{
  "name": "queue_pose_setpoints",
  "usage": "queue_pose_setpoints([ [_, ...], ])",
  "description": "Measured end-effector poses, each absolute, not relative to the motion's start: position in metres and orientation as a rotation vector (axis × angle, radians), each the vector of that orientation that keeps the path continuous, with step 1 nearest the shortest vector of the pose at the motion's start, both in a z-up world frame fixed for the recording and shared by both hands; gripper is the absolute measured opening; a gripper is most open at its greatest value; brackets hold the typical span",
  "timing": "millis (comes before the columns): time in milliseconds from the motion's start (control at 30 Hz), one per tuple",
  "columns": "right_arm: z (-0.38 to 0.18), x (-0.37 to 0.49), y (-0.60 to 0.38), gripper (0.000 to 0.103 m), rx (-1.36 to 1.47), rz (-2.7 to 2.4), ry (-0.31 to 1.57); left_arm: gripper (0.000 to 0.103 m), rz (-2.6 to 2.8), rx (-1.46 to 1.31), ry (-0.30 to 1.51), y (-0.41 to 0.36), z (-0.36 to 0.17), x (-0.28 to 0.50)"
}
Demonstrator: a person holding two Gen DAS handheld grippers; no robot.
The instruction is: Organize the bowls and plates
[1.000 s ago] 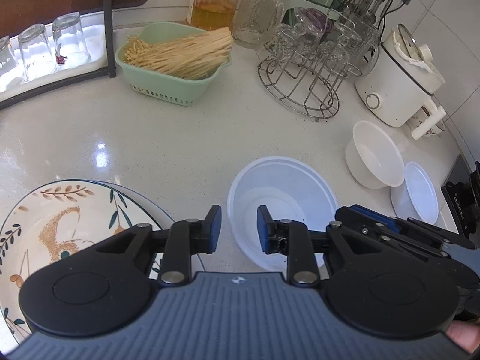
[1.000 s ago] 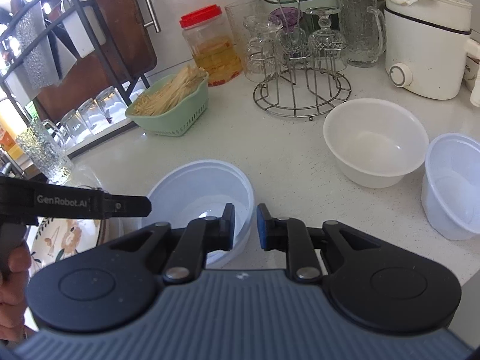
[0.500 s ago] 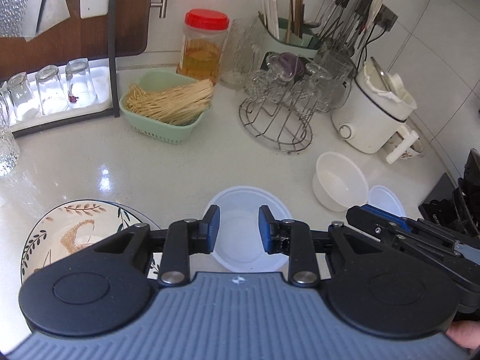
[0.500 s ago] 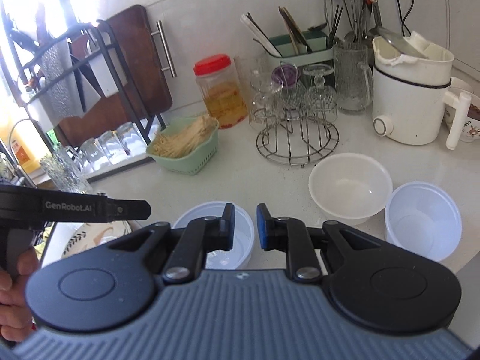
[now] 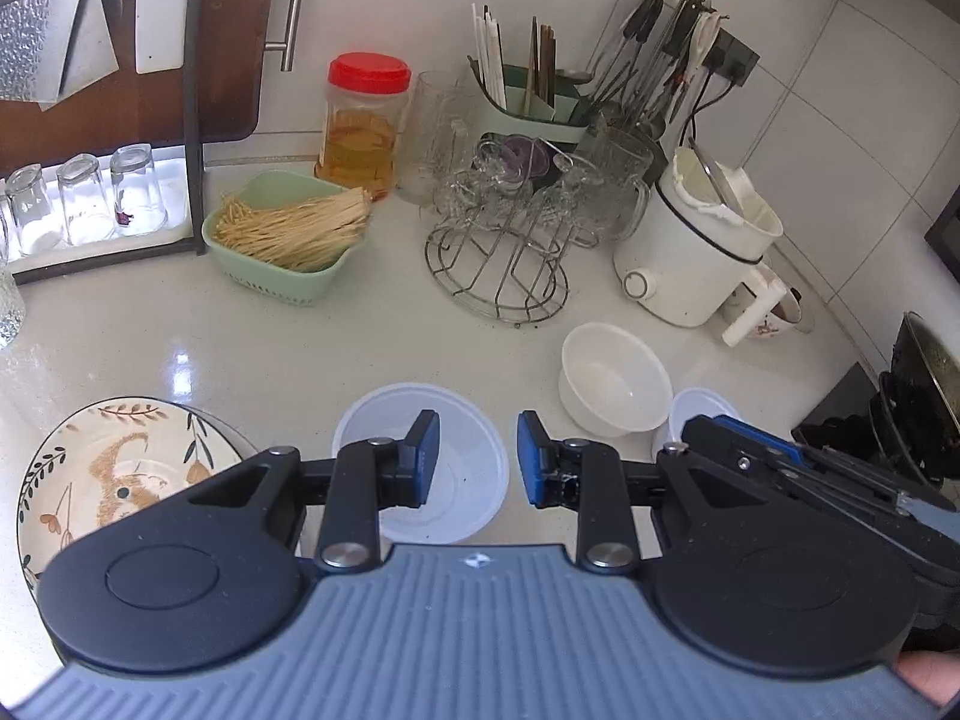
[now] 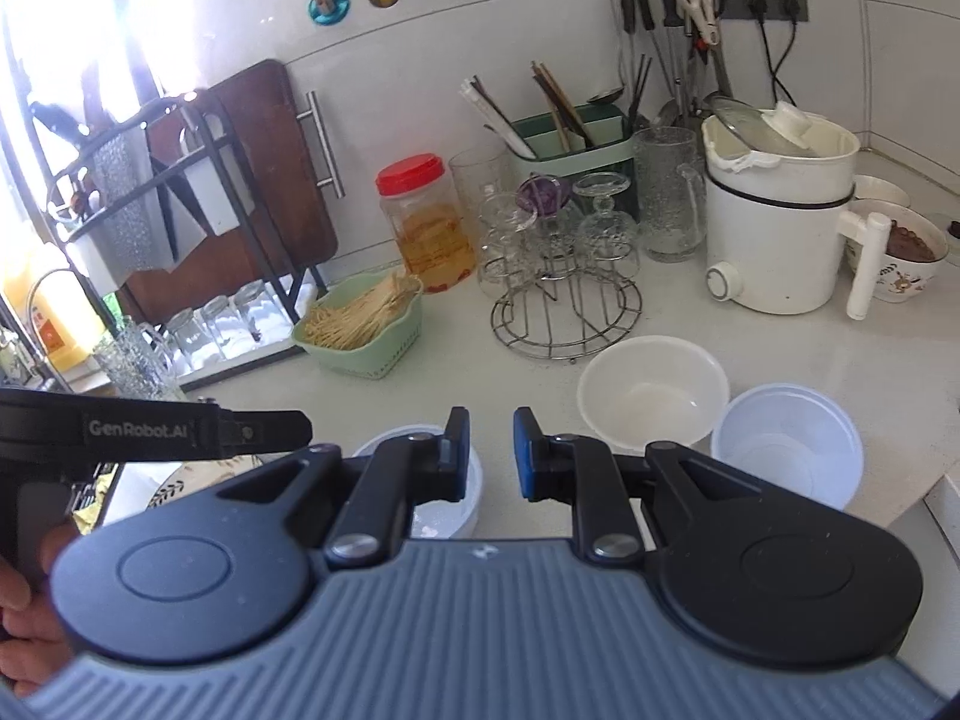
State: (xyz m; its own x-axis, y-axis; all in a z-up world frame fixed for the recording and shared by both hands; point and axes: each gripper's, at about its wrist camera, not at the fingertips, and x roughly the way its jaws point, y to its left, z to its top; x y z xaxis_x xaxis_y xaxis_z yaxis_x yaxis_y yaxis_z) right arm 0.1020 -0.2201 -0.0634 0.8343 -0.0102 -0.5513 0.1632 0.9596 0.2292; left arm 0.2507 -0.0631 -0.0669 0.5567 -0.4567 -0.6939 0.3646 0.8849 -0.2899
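A translucent plastic bowl [image 5: 468, 438] sits on the white counter below my left gripper [image 5: 474, 459], which is open and empty above it. A white bowl [image 5: 612, 381] and a second translucent bowl [image 5: 690, 414] stand to the right. A floral plate [image 5: 120, 468] lies at the left. In the right wrist view my right gripper [image 6: 485, 456] is open and empty, held high; the translucent bowl [image 6: 474, 480] is behind its left finger, the white bowl [image 6: 651, 390] and the other translucent bowl [image 6: 786, 444] are to the right.
A green basket of sticks [image 5: 288, 234], a wire glass rack [image 5: 498, 264], a red-lidded jar [image 5: 363, 126], a white cooker [image 5: 696, 246] and a rack of glasses [image 5: 78, 204] line the back. A black stove [image 5: 900, 432] is at the right.
Both grippers have risen and pulled back from the counter, so the bowls look smaller and more of the wall shows. The jaws of both have stayed apart and empty.
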Motion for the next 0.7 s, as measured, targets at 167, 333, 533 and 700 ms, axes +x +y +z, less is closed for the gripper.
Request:
queue_pose_setpoints([
  [167, -0.059, 0.094, -0.246, 0.020, 0.288, -0.122, 0.561, 0.033, -0.509, -0.100, 0.834, -0.089, -0.061, 0.254],
  [333, -0.060, 0.092, -0.274, 0.020, 0.282, -0.155, 0.563, 0.033, -0.550, -0.098, 0.847, -0.127, -0.064, 0.259],
  [533, -0.068, 0.095, -0.307, 0.020, 0.290, -0.200, 0.571, 0.033, -0.584, -0.064, 0.880, -0.170, -0.077, 0.270],
  [700, -0.080, 0.092, -0.336, 0.020, 0.304, -0.230, 0.598, 0.033, -0.596, -0.062, 0.913, -0.202, -0.094, 0.280],
])
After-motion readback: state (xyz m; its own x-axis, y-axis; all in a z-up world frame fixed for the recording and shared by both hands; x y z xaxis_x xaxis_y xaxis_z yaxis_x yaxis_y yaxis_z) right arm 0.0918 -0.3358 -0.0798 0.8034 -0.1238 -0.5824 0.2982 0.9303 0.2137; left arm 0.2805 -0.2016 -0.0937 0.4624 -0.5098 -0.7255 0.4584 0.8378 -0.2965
